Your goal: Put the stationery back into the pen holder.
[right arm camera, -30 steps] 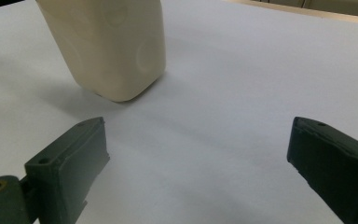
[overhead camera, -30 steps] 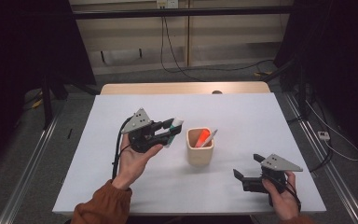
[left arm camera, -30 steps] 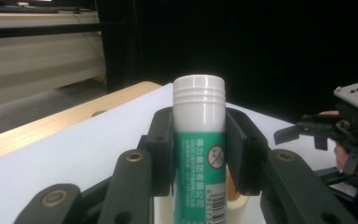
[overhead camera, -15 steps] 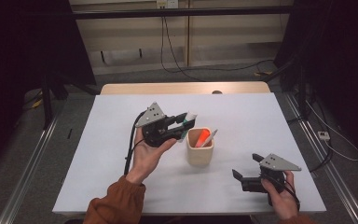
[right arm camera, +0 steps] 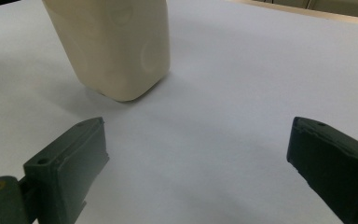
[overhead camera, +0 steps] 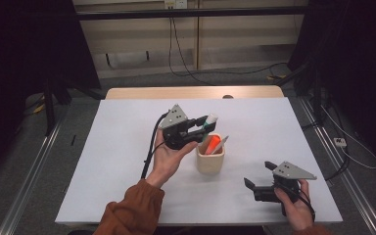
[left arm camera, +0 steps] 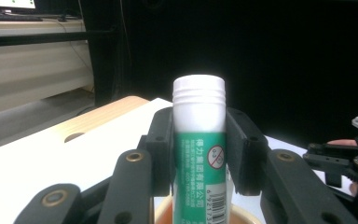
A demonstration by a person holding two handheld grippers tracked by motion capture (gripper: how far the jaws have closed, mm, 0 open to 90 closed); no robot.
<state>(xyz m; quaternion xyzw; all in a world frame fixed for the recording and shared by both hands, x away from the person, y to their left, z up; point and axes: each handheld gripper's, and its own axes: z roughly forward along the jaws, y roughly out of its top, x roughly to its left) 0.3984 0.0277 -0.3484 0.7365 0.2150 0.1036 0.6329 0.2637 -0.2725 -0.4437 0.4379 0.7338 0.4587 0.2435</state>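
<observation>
Glue stick (left arm camera: pixel 199 140), green-labelled with a white cap, is clamped between the jaws of the left gripper (overhead camera: pixel 199 125) and held just above the beige holder (overhead camera: pixel 210 157) on the white table (overhead camera: pixel 127 147). An orange item (overhead camera: pixel 211 145) is seen inside the holder. Nearer, the right gripper (overhead camera: pixel 258 178) is held with jaws spread wide, grasping nothing.

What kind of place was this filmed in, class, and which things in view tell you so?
Probably a lab or recording workspace, not a home. A white table stands alone between dark curtains, loose cables run over the grey floor, and a person's hand holds the left tool, shut on a glue stick, above a beige cup.
</observation>
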